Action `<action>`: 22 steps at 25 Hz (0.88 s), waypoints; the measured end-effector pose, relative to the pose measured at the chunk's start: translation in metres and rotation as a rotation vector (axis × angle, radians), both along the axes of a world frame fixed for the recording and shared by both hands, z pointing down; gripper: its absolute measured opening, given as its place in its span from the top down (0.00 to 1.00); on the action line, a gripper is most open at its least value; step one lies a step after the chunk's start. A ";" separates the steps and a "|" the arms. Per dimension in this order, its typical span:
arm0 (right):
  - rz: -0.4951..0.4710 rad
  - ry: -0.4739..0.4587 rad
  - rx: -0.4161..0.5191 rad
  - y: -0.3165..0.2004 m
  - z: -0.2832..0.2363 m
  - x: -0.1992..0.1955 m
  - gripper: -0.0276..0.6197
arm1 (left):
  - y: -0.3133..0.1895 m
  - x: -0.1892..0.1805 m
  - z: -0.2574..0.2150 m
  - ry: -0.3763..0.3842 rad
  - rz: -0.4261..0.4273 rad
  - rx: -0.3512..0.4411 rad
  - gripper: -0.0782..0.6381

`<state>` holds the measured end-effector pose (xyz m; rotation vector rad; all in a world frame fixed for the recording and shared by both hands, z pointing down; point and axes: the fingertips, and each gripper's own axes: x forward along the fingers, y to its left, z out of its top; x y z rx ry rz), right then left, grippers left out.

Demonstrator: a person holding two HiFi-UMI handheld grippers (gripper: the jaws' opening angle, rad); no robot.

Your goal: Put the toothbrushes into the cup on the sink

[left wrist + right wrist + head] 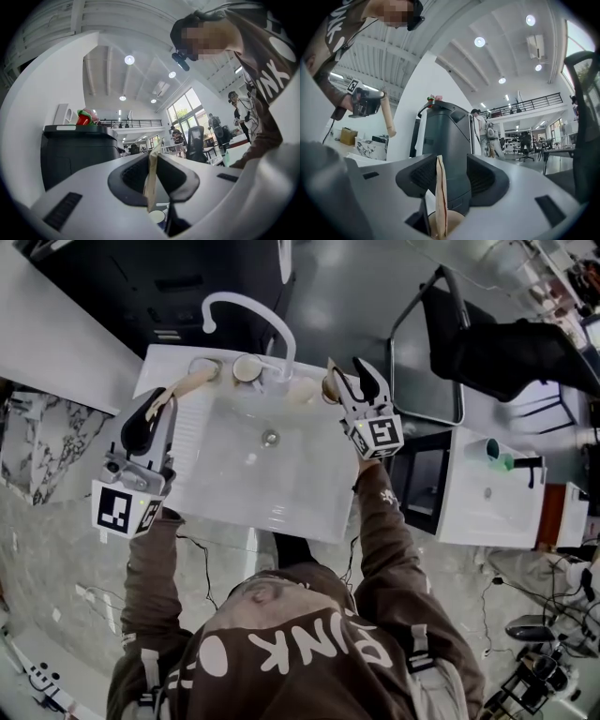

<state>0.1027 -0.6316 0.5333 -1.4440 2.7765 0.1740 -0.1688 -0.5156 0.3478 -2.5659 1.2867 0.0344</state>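
In the head view my left gripper (157, 401) is at the sink's back left corner, shut on a bamboo toothbrush (192, 382) that points toward a pale cup (248, 367) by the faucet. The left gripper view has that toothbrush (152, 180) pinched between the pads, with a cup rim (157, 216) below. My right gripper (354, 379) hangs over a tan cup (330, 385) at the sink's back right. Its jaws stand open, and a second bamboo toothbrush (440, 197) stands between them in the cup (449, 224), free of the right pad.
A white curved faucet (253, 315) rises behind the white sink (309, 512). A black chair (487, 343) and a second white sink unit (469, 502) stand to the right. A dark grey cabinet (445, 140) is behind the sink. People stand in the background.
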 end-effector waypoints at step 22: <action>-0.053 -0.004 0.114 0.008 -0.045 0.012 0.67 | -0.129 0.060 0.186 -0.084 0.075 -0.221 0.82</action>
